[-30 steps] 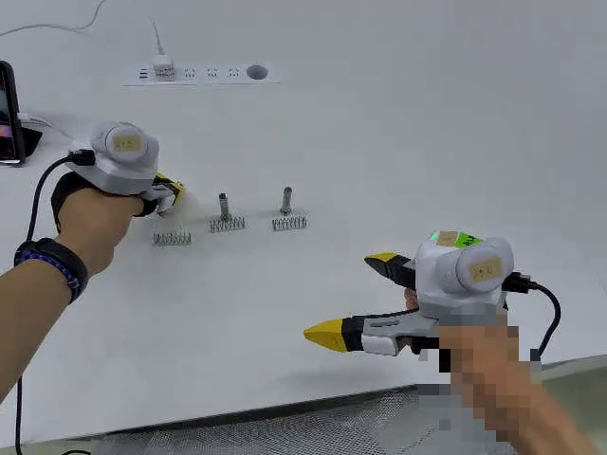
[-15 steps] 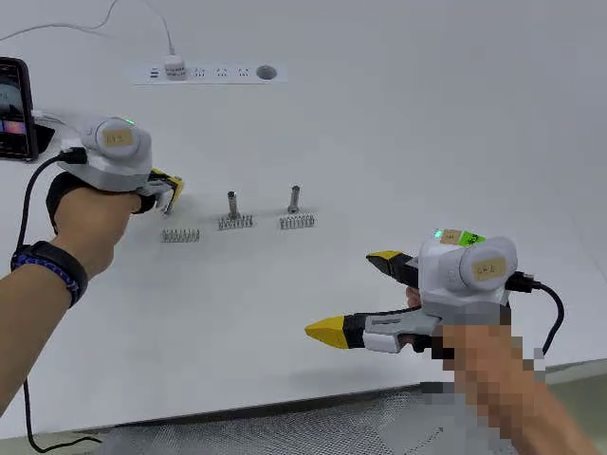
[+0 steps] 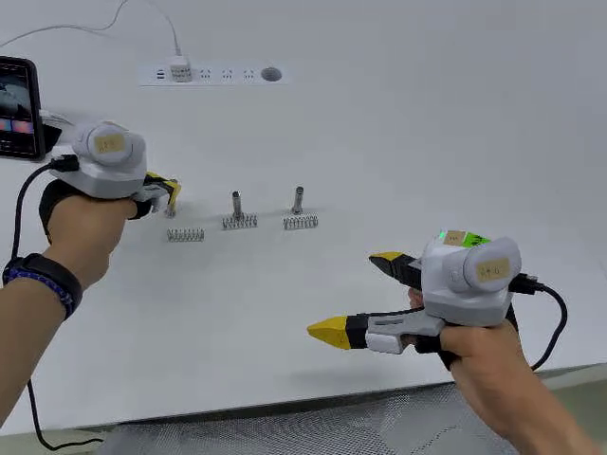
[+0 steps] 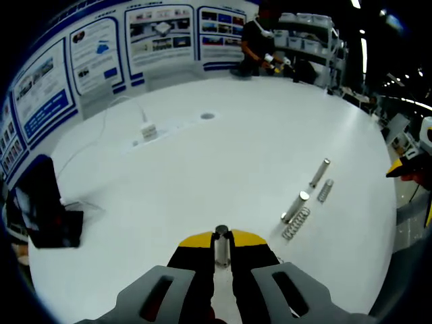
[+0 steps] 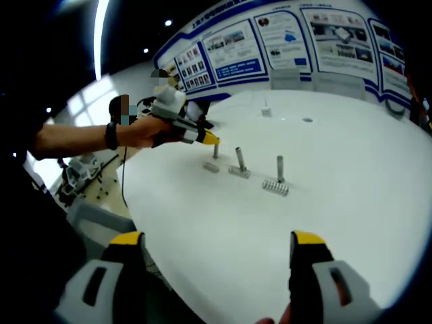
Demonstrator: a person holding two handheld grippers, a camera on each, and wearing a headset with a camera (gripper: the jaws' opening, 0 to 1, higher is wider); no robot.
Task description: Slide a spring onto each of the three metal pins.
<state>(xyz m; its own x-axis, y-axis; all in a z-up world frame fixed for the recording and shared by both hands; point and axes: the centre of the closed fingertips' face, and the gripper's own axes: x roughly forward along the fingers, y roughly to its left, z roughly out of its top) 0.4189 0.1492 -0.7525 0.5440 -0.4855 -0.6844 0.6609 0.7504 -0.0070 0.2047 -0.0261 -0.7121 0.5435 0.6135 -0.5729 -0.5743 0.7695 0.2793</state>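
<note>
Head view: white table point(image 3: 427, 142); right gripper point(image 3: 349, 295) hovers near the front edge, jaws (yellow-tipped) spread wide; left gripper point(image 3: 167, 192) clamps the left pin point(image 3: 171, 208); middle pin point(image 3: 237, 203) and right pin point(image 3: 298, 198) stand upright; a spring point(image 3: 240, 222) lies just before each.

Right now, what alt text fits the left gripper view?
The left gripper is shut on an upright metal pin on a white table. To its right stand two more pins, each with a spring lying beside it.
</note>
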